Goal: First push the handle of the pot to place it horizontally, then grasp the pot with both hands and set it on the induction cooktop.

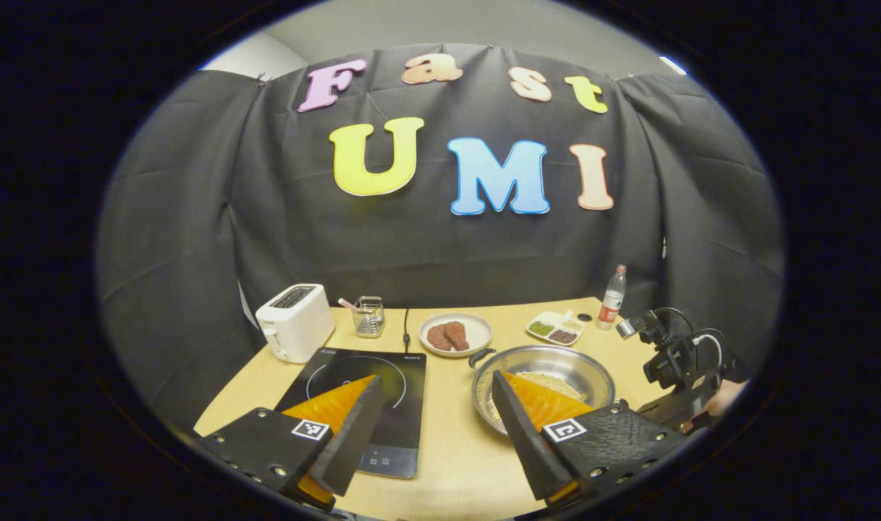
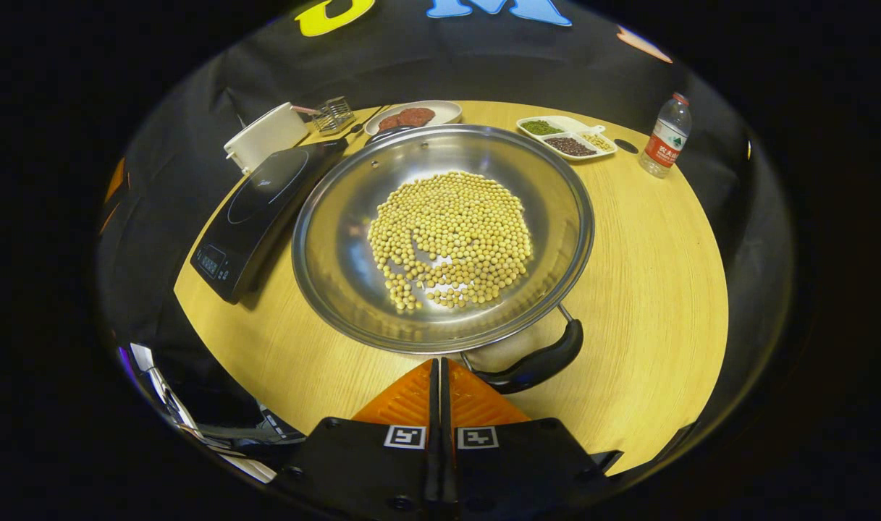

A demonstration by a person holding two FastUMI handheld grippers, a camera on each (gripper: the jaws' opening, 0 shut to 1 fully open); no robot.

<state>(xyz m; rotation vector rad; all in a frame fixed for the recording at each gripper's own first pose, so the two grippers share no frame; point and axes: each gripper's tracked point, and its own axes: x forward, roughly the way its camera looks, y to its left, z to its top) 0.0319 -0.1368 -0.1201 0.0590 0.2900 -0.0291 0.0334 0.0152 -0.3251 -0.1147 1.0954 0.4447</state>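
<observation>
Holding my left gripper (image 1: 433,427) spread wide at the bottom of the left gripper view, I am grasping nothing; the induction cooktop (image 1: 382,391) is lying lower left, behind one finger, and the pot (image 1: 549,373) is sitting right of centre behind the other, still on the table (image 1: 454,463). In the right gripper view my right gripper (image 2: 440,376) is pressed closed at bottom centre with nothing between its fingers, its tips just beside the pot's near handle (image 2: 534,365), which is slanting off to the right. I judge the push is the step in hand: nudging that handle sideways, gently and low, so the beans (image 2: 451,235) are not spilling. Whether the tips are touching the handle is hard to tell, and the far handle (image 2: 386,132) is mostly hidden behind the rim.
</observation>
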